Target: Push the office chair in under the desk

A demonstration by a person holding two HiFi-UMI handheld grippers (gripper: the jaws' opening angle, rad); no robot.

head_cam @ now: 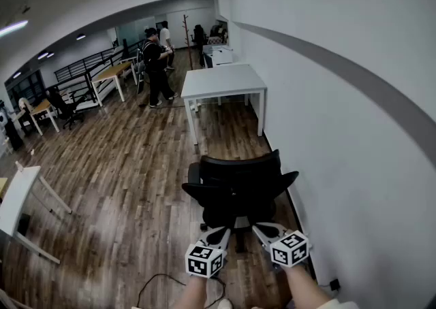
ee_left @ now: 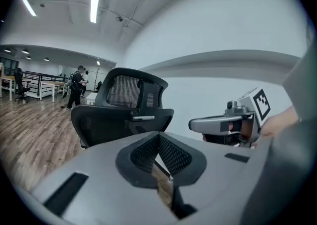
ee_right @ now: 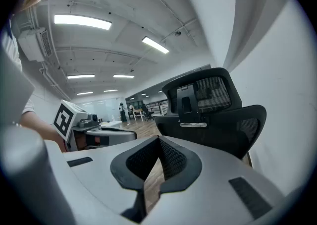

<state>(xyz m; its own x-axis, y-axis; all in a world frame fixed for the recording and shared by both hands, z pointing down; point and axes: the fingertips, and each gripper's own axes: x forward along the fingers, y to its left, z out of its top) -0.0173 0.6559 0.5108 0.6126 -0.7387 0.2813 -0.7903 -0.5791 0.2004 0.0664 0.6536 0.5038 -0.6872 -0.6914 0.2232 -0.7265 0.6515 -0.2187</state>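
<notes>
A black mesh office chair (head_cam: 238, 188) stands on the wood floor by the right wall, its back towards me; it also fills the left gripper view (ee_left: 121, 112) and the right gripper view (ee_right: 213, 115). The white desk (head_cam: 221, 83) is further ahead along the wall, apart from the chair. My left gripper (head_cam: 223, 233) and right gripper (head_cam: 261, 229) hover side by side just behind the chair's back, both shut and holding nothing. Whether they touch the chair I cannot tell. Each gripper shows in the other's view: the right gripper (ee_left: 198, 125), the left gripper (ee_right: 126, 135).
The white wall (head_cam: 340, 131) runs close on the right. A black cable (head_cam: 153, 284) lies on the floor near my feet. A white table (head_cam: 17, 199) stands at the left. Two people (head_cam: 155, 62) stand far back among more desks and chairs.
</notes>
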